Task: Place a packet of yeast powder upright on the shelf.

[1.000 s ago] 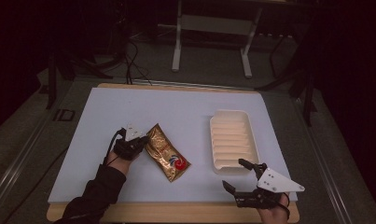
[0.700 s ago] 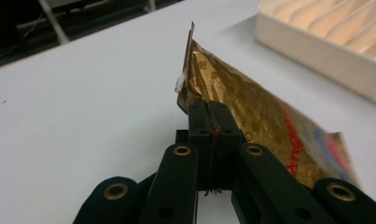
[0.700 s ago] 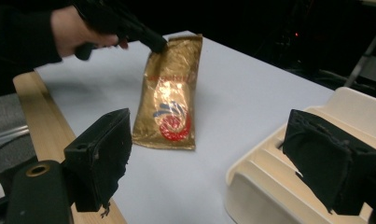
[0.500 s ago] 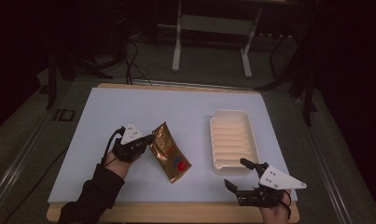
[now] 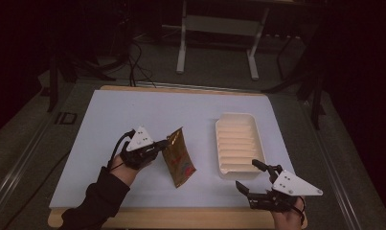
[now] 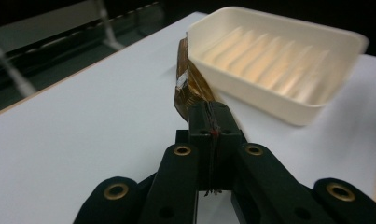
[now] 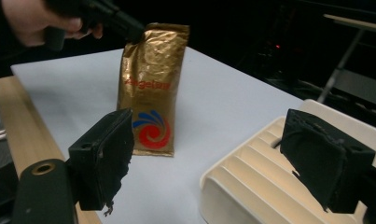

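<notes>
On the white table (image 5: 133, 115), the ribbed tray (image 5: 239, 143) sat empty. My left tongs (image 5: 154, 149) pinched the gold pouch (image 5: 177, 155) by its top corner, bottom resting beside the tray; my right tongs (image 5: 252, 178) waited open. Loading, I judged, remained.

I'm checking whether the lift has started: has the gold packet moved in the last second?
Yes. The gold packet, pinched at its top by the left gripper, has tipped from lying flat to nearly upright, while the white tray beside it stayed put.
</notes>
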